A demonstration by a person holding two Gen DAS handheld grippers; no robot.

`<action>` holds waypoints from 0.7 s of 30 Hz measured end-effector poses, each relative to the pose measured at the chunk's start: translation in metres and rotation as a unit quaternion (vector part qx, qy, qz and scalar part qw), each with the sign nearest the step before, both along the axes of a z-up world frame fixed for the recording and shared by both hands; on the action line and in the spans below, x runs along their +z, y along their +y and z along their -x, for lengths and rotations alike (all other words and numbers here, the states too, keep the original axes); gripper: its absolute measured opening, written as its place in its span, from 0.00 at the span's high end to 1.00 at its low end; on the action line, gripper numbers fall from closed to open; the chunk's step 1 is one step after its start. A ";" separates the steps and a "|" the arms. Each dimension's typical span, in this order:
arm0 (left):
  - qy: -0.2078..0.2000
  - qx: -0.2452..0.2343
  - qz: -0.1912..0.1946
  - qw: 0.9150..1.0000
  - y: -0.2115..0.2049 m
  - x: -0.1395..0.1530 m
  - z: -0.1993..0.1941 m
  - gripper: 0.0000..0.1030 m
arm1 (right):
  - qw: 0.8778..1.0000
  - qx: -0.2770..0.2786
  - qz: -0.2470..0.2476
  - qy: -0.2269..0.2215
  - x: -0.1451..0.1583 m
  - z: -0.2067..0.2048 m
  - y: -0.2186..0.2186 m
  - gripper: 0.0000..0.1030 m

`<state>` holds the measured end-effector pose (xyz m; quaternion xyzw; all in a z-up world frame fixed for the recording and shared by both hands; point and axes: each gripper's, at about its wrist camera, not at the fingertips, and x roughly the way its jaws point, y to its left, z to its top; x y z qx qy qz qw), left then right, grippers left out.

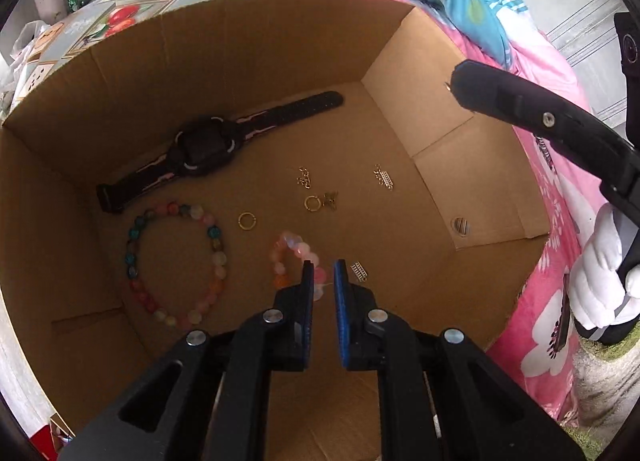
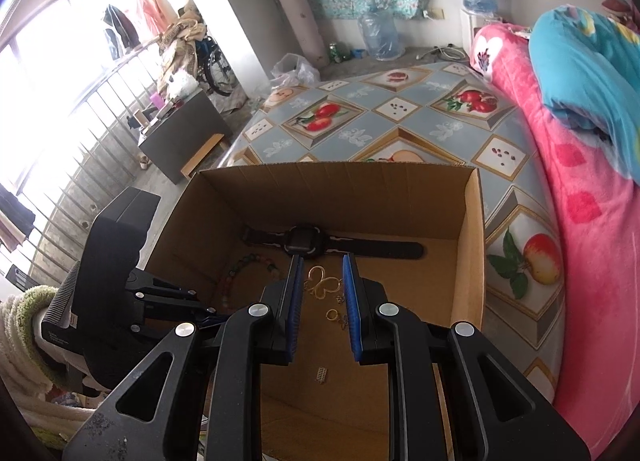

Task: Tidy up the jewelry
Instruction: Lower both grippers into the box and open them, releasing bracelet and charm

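Fruit-patterned cloth (image 2: pixel 400 117) covers a table beside pink bedding; on it stands an open cardboard box (image 1: pixel 460 165). Most jewelry seems already sorted on its floor: a black watch (image 1: pixel 204 149) along the back wall, a multicolour bead bracelet (image 1: pixel 176 261), a pink bead bracelet (image 1: pixel 296 261), gold rings and small charms. Left gripper (image 1: pixel 323 275) hovers low over the pink bracelet, jaws slightly apart, holding nothing. Right gripper (image 2: pixel 320 293) hangs above the box, jaws apart and empty; little appears left

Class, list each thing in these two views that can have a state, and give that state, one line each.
cardboard box: open on top, jewelry on its floor
watch: strap unfastened, lying flat
multicolour bead bracelet: closed loop, lying flat
pink bead bracelet: lying on the floor
left gripper: open, holding nothing
right gripper: open, holding nothing
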<state>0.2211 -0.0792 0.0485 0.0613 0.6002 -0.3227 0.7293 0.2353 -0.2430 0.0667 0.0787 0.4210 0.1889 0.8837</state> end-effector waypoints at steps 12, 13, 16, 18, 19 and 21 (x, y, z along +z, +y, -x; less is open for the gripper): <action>-0.153 0.047 0.053 0.986 0.047 0.058 0.039 0.81 | 0.996 0.025 0.043 0.070 -0.017 -0.032 0.010 0.83; -0.172 0.062 0.063 0.981 0.057 0.065 0.046 0.78 | 0.995 0.031 0.044 0.078 -0.020 -0.036 0.013 0.83; -0.212 0.100 0.087 0.968 0.083 0.077 0.067 0.72 | 0.992 0.040 0.064 0.104 -0.029 -0.049 0.023 0.83; -0.231 0.132 0.091 0.960 0.102 0.082 0.077 0.69 | 0.988 0.042 0.086 0.123 -0.038 -0.056 0.029 0.83; -0.237 0.143 0.093 0.956 0.109 0.084 0.081 0.67 | 0.985 0.042 0.099 0.132 -0.043 -0.059 0.031 0.83; -0.249 0.165 0.088 0.950 0.125 0.085 0.085 0.64 | 0.980 0.039 0.125 0.147 -0.052 -0.065 0.036 0.83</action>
